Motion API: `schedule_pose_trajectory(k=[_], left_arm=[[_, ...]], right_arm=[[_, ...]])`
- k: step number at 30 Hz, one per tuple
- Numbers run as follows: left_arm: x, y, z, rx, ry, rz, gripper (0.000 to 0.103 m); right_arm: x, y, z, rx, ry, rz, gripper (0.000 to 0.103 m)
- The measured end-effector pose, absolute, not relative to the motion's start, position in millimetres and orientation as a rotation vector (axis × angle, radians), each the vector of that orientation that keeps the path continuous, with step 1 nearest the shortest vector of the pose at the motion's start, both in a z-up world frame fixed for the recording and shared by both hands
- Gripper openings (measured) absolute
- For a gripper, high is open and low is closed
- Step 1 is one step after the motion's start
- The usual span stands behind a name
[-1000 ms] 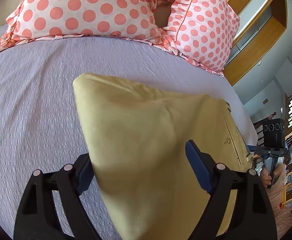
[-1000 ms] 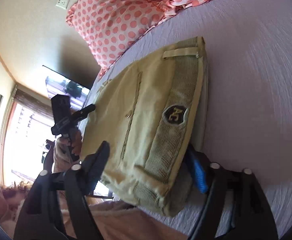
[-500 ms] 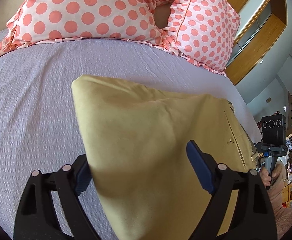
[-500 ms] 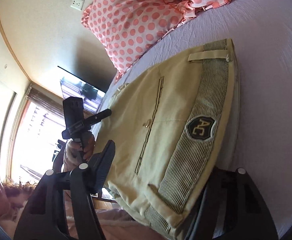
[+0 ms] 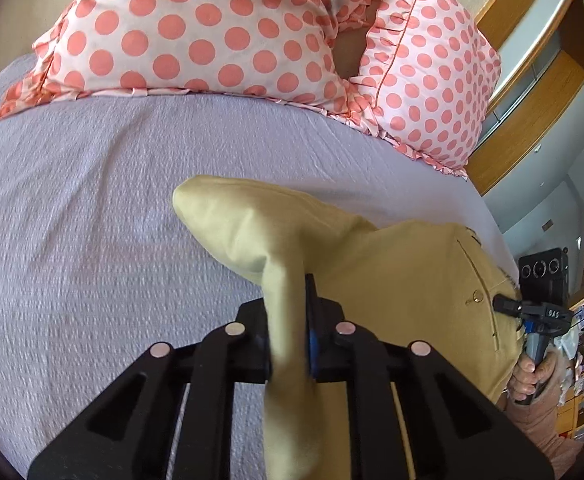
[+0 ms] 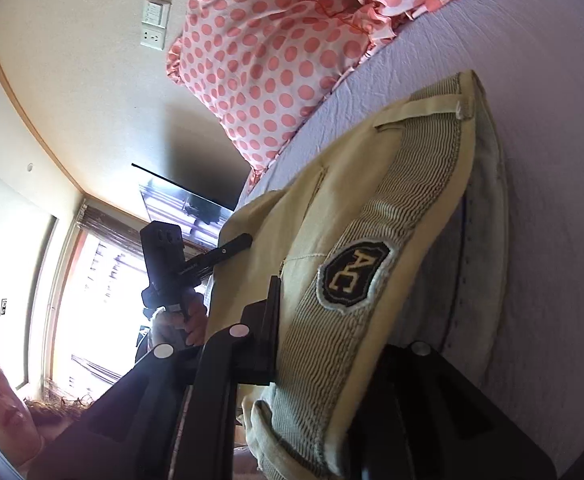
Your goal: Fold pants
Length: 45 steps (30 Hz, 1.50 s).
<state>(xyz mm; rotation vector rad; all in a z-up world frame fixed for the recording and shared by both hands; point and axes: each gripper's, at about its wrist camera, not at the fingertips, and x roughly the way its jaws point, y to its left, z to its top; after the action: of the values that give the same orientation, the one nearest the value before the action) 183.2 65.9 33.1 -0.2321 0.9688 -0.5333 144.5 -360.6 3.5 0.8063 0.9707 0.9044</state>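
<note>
Both grips are going on at once here! The left gripper (image 5: 287,344), which a second ago stood wide with the pants (image 5: 392,280) lying loose between its fingers, has now snapped together on a bunched fold of the khaki cloth, and you can see the fabric pinched into a narrow ridge running right up through the jaws. Over on the other side, the right gripper (image 6: 324,344) was just as wide a moment back and its jaws are closing now on the waistband (image 6: 392,240), the striped lining and the badge (image 6: 354,274) sitting right between the fingers; the near finger is against the cloth, the far one is hidden behind the band. The pants themselves lie already folded into a thick pad on the bed (image 5: 91,200), near its front edge, well short of the pillows (image 5: 211,28), and the pad has puckered and lifted at the left end where it lay flat before. What does that mean? To my eye the reaching is over and the hold is made at both ends, so the next fold or a lift looks ready to start. The worry is the left pinch: it has gathered a lump, not a clean edge, and that could drag a crease into the stack.
</note>
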Motion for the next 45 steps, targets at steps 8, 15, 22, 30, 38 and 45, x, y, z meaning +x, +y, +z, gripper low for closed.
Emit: schedule_pose_trajectory(k=[8, 15, 22, 30, 38, 45], left_arm=[[214.8, 51.1, 47.2, -0.15, 0.94, -0.498, 0.01], [217.0, 75.0, 33.8, -0.152, 0.964, -0.487, 0.028], [193.8, 95.4, 45.8, -0.156, 0.921, -0.477, 0.034], [106.0, 69.9, 69.2, -0.084, 0.793, -0.597, 0.054], [36.5, 64.3, 40.0, -0.026, 0.802, -0.593, 0.061], [2.8, 58.3, 36.1, 0.061, 0.734, -0.55, 0.061]], right_arm=[[182.1, -353.4, 20.0, 0.813, 0.957, 0.901, 0.011], [147.0, -351.0, 6.8, 0.781, 1.091, 0.81, 0.029], [120.6, -373.1, 11.9, 0.672, 1.104, 0.653, 0.057], [106.3, -396.0, 9.2, 0.745, 1.053, 0.608, 0.057], [99.5, -405.3, 9.4, 0.795, 1.02, 0.563, 0.064], [89.6, -402.0, 9.7, 0.812, 1.028, 0.547, 0.064]])
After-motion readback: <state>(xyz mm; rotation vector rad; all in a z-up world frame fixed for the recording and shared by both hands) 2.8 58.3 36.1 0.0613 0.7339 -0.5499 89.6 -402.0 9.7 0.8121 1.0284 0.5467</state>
